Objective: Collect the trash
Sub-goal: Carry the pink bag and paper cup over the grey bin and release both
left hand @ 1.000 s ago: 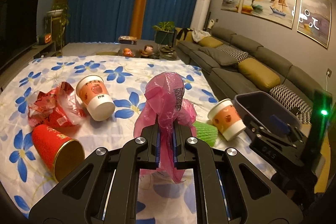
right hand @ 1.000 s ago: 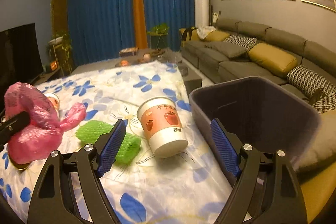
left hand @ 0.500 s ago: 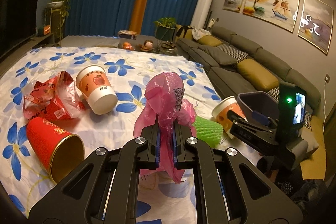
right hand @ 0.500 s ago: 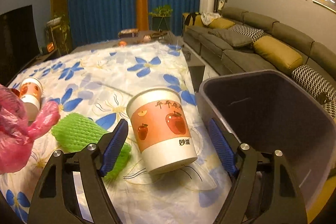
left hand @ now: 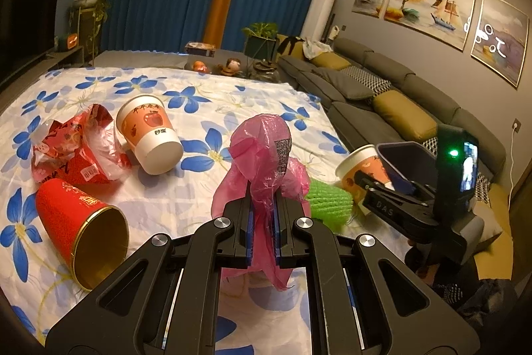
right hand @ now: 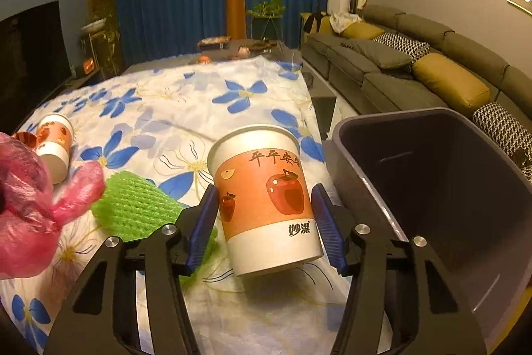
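On the table (left hand: 212, 108), under its white cloth with blue flowers, the trash lies scattered. Far left, a red paper cup (left hand: 78, 235) lies on its side, its gold mouth toward the near edge. Just behind it sits a crumpled red and clear wrapper (left hand: 78, 152), and touching that wrapper's right side lies a tipped orange apple-print cup (left hand: 149, 130), base toward us.

In the middle, the left tongs (left hand: 263, 218) are clamped tight on a pink plastic bag (left hand: 266, 162), which bunches up above the pads while its tail hangs down below them. From the right wrist view the same bag hangs at the left edge, above the cloth.

Just right of the bag a green foam net sleeve (right hand: 133, 208) rests on the cloth. Next to it lies a second apple-print cup (right hand: 266, 198), tilted, rim away from us, near the table's right edge. The right tongs (right hand: 266, 222) straddle this cup, and their jaws are closing; the blue pads (right hand: 327, 225) stand right at the cup's sides, though I cannot tell whether they press on it.

Furthest right, beside the table's edge, stands a dark grey trash bin (right hand: 442, 188), open-mouthed and just beside the cup. Beyond it a grey sofa (right hand: 415, 62) with mustard cushions runs along the wall.
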`<state>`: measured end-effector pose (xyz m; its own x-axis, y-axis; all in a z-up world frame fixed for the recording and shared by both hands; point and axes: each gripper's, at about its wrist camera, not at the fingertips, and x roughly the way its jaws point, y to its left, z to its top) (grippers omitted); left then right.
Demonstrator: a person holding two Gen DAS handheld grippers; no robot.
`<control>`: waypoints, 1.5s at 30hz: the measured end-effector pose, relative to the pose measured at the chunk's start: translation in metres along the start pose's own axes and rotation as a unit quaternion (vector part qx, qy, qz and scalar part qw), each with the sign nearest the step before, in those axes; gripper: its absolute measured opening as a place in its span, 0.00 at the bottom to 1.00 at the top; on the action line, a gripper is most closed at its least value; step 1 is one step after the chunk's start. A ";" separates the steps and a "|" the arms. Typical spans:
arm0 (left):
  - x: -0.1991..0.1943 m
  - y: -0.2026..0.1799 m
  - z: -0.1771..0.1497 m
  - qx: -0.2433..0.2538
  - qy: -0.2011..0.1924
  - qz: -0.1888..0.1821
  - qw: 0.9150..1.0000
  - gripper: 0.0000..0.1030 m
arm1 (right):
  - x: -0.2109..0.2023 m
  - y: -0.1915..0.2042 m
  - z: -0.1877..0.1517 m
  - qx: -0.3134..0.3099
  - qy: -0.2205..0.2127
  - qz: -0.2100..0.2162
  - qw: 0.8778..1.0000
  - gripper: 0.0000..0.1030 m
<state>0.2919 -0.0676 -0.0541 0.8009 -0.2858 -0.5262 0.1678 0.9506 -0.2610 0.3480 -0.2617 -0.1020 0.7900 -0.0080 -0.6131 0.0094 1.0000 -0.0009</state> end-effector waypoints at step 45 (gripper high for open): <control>0.015 -0.185 0.019 0.113 -0.013 -0.145 0.983 0.07 | -0.170 -0.132 -0.016 0.142 -0.177 -0.059 0.972 0.55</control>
<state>0.2835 -0.2456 0.0016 0.7138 -0.5491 -0.4346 0.5128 0.8325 -0.2096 0.2030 -0.3925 -0.0103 0.9342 -0.1734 -0.3119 0.2413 0.9509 0.1939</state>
